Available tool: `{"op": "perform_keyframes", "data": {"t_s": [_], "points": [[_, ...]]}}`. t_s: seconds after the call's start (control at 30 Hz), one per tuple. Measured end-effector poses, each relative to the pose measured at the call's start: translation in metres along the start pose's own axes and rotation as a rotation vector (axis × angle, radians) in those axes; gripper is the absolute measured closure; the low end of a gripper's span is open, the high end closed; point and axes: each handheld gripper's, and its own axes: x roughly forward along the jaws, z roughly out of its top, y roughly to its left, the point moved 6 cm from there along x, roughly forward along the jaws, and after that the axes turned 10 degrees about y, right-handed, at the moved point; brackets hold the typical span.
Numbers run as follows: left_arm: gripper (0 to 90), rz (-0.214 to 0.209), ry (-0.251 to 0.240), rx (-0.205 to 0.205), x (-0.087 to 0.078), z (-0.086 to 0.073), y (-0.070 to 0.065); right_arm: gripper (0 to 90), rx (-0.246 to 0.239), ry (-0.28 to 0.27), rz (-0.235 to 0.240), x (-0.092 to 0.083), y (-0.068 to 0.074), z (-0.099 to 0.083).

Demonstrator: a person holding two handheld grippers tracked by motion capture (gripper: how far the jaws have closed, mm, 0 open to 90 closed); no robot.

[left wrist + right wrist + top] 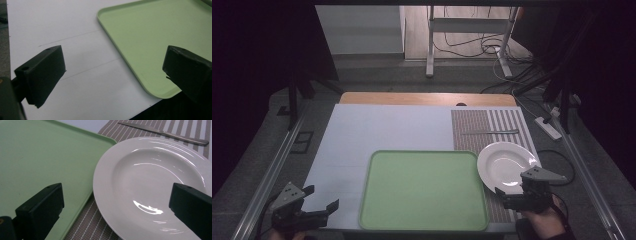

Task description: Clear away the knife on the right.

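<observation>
A white plate lies on a striped placemat at the right, its left rim touching or just over the edge of a green tray. My right gripper hovers open at the plate's near edge. In the right gripper view, the right gripper has its jaws wide apart, with the plate and the tray's edge between and beyond them. My left gripper is open near the table's front left corner. The left gripper view shows that gripper empty over the white table cover, beside the tray's corner.
A table knife lies across the placemat beyond the plate, and the knife sits at the top of the right gripper view. The tray holds nothing. White cover spreads over the table's left and back. Table legs and cables stand on the floor behind.
</observation>
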Motion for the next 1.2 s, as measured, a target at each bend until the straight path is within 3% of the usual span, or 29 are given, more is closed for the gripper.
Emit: {"op": "perform_keyframes", "data": {"t_s": [0.67, 0.97, 1.2], "points": [[4.2, 0.002, 0.003, 0.001, 0.0001, -0.0002, -0.0001, 0.6, -0.013, 0.035, 0.007, 0.0035, 0.0016, -0.0003], [4.2, 0.004, 0.005, 0.004, 0.0004, -0.0002, -0.0003, 0.6, -0.046, 0.053, 0.003, 0.005, 0.0046, 0.0002], [4.3, 0.007, 0.009, 0.008, 0.0008, -0.0001, -0.0008, 0.6, -0.036, 0.006, 0.013, 0.0031, 0.0068, 0.0089]]}}
